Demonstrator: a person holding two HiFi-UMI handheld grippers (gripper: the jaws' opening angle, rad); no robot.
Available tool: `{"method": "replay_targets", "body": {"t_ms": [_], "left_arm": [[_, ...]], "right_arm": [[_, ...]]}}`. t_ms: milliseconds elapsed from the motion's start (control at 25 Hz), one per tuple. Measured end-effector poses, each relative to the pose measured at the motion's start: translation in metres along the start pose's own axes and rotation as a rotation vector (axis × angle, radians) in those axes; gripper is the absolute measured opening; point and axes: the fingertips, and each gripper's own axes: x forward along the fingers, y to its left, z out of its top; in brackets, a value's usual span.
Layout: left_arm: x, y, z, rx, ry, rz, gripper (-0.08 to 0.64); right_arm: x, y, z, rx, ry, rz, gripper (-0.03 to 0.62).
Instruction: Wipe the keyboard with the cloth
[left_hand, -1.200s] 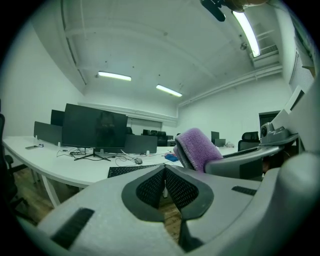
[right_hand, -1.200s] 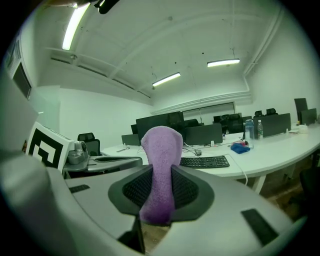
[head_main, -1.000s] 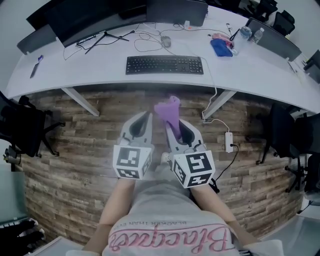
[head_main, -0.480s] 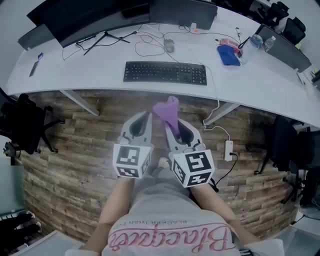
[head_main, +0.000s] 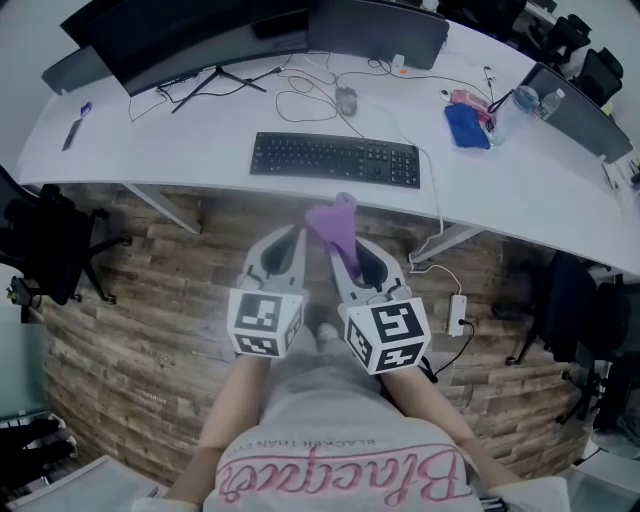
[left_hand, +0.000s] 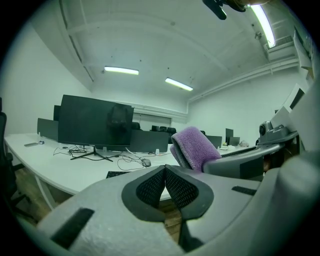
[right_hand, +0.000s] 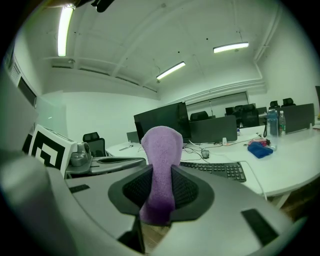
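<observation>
A black keyboard (head_main: 335, 158) lies flat on the long white desk (head_main: 200, 140), ahead of both grippers. My right gripper (head_main: 347, 252) is shut on a purple cloth (head_main: 335, 222), which sticks up and forward from its jaws; the cloth (right_hand: 161, 155) fills the middle of the right gripper view. My left gripper (head_main: 292, 240) hovers beside it, jaws shut with nothing between them. Both grippers hang over the wooden floor, short of the desk edge. The keyboard (right_hand: 215, 169) shows past the cloth to the right.
A dark monitor (head_main: 180, 35) and a second one (head_main: 375, 25) stand at the desk's back, with loose cables and a mouse (head_main: 346, 99). A blue cloth (head_main: 467, 126) and bottle (head_main: 510, 110) sit right. Black chairs (head_main: 45, 250) flank the floor; a power strip (head_main: 458, 302) lies below.
The desk and keyboard have shifted lower in the head view, nearer to the grippers. Both grippers keep their pose and the cloth stays gripped.
</observation>
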Motion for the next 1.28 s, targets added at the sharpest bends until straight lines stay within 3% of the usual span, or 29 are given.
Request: {"method": "replay_targets", "body": {"t_ms": [680, 1280], "left_arm": [[0.076, 0.111, 0.027, -0.033, -0.015, 0.037, 0.006], [0.127, 0.245, 0.025, -0.142, 0.002, 0.121, 0.006]], "right_arm": [[0.123, -0.013, 0.034, 0.009, 0.021, 0.016, 0.089], [0.263, -0.007, 0.057, -0.010, 0.096, 0.045, 0.089]]}}
